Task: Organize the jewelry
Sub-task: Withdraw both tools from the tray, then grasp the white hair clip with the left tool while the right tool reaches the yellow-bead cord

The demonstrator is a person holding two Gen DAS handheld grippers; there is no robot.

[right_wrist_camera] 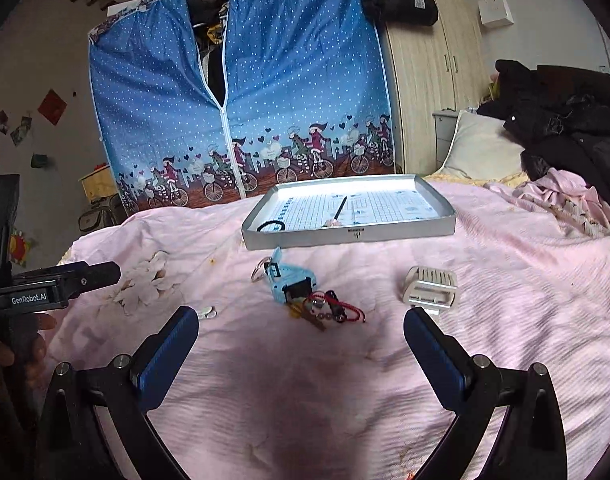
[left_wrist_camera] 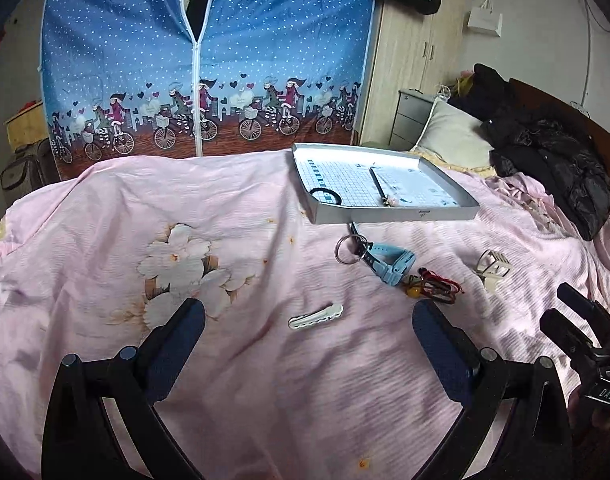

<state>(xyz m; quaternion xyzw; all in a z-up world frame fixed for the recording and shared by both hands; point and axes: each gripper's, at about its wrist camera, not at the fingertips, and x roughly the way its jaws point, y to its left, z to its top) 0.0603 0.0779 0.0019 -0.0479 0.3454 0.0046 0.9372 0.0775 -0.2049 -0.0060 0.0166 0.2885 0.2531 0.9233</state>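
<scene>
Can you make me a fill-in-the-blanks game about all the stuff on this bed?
1. The black hair tie lies inside the ____.
2. The watch on the bedspread is light ____.
3. Both tongs, left and right, are ____ and hold nothing.
4. The blanket under everything is ____.

Missing words: tray; blue; open; pink

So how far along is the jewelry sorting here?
Partly done: a black hair tie and a hair stick lie in the tray. Both grippers are open, holding nothing. Left on the bedspread: white clip, blue watch, red cord bracelet, white claw clip.
</scene>
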